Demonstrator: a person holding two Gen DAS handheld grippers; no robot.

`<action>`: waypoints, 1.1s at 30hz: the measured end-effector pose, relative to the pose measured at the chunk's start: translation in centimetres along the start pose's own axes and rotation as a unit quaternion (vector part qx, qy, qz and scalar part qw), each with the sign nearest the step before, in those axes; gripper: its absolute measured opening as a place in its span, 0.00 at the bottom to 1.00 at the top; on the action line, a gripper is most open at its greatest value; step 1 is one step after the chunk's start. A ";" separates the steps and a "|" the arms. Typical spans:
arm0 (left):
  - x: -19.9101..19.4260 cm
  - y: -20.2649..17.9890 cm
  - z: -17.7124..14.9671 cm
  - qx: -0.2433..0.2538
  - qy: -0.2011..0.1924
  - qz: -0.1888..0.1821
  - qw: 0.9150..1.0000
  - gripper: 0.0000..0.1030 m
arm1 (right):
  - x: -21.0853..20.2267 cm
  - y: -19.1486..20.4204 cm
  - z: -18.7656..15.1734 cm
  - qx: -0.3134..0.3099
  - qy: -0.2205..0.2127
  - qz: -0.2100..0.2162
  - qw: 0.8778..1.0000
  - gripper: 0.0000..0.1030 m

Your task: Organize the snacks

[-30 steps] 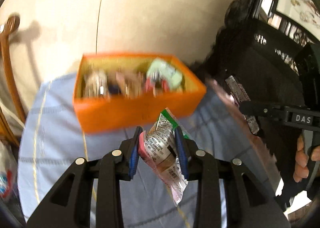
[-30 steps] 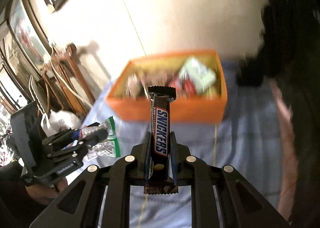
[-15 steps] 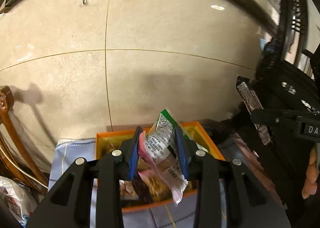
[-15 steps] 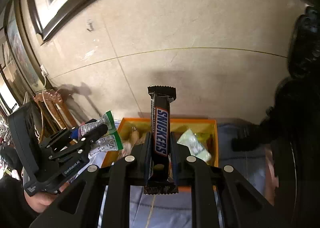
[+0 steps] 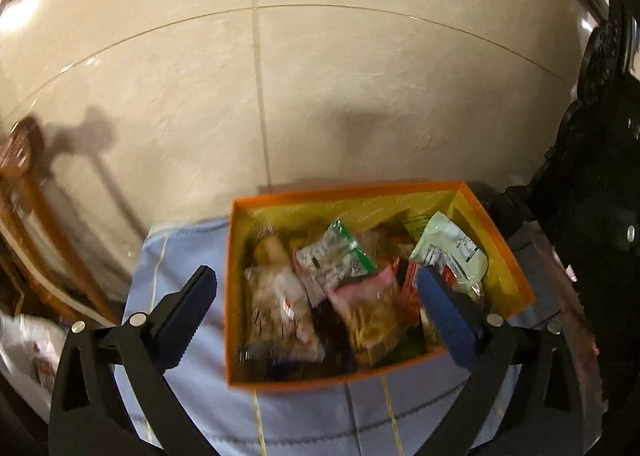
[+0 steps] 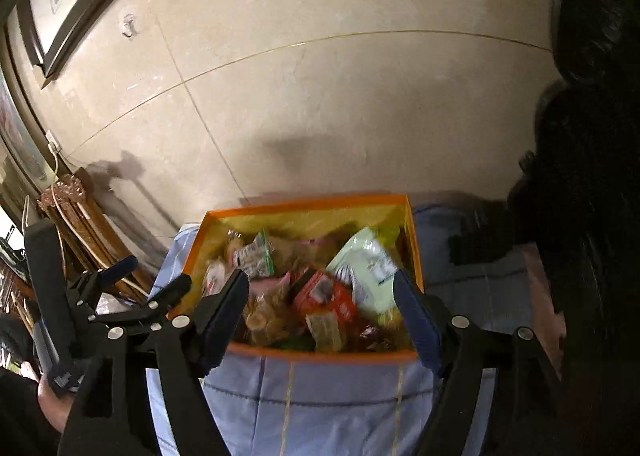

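An orange box (image 5: 502,256) with a yellow inside stands on a light blue cloth (image 5: 304,412) and holds several snack packets. The green-and-clear packet (image 5: 336,256) lies on top in the middle, next to a pale green pouch (image 5: 448,248). My left gripper (image 5: 316,312) is open and empty just above the box's front. In the right wrist view my right gripper (image 6: 320,316) is open and empty over the box (image 6: 416,256). The Snickers bar is not clearly visible among the blurred snacks. The left gripper (image 6: 152,280) also shows at the left.
A beige tiled wall (image 5: 320,96) rises right behind the box. A carved wooden chair (image 6: 80,216) stands at the left. Dark carved furniture (image 5: 600,176) fills the right side. The blue cloth (image 6: 328,408) stretches in front of the box.
Both grippers have opened. The green-and-clear packet has left my left gripper and lies in the box. The Snickers bar has left my right gripper. Both views now look down into the box.
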State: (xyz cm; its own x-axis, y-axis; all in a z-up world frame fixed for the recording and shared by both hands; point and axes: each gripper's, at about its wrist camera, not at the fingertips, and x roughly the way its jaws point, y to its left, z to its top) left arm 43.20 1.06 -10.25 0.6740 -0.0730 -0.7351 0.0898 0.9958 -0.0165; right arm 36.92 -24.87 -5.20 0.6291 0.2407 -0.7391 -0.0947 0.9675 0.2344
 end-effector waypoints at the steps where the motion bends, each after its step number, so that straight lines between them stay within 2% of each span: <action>1: -0.8 0.2 -0.6 -0.006 0.002 0.002 1.000 0.96 | -0.5 0.4 -0.9 -0.002 0.003 -0.001 1.000 0.73; 7: -6.5 -0.5 -3.5 0.010 -0.015 0.003 1.000 0.96 | -5.0 2.5 -6.9 -0.010 0.003 -0.005 1.000 0.73; 12: -11.9 -1.5 -6.3 0.026 -0.024 -0.021 0.999 0.96 | -9.5 4.2 -13.0 -0.008 0.003 -0.007 1.000 0.73; 17: -18.5 -2.6 -9.9 0.039 -0.050 -0.002 0.998 0.96 | -15.1 5.5 -18.1 -0.009 -0.011 -0.004 1.000 0.73; 20: -22.8 -3.3 -12.4 0.036 -0.060 0.009 0.997 0.96 | -18.9 5.9 -20.6 -0.021 -0.026 -0.001 0.999 0.74; 25: -29.7 -5.5 -16.4 0.036 -0.091 0.052 0.994 0.96 | -24.8 5.9 -24.5 -0.038 -0.041 0.028 0.998 0.74; 30: -34.7 -8.0 -19.4 0.015 -0.092 0.028 0.995 0.96 | -28.2 5.6 -27.2 -0.059 -0.039 0.053 0.996 0.74; 33: -36.5 -8.9 -21.1 0.000 -0.089 0.028 0.996 0.96 | -29.6 5.3 -28.9 -0.070 -0.042 0.061 0.995 0.74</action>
State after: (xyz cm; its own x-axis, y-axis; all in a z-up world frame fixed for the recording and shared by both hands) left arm 2.33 -4.02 2.40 0.7970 -0.0263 -0.6034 0.0491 0.9986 0.0213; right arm -4.46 -24.59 -0.30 0.6678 0.3559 -0.6537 -0.2777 0.9340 0.2248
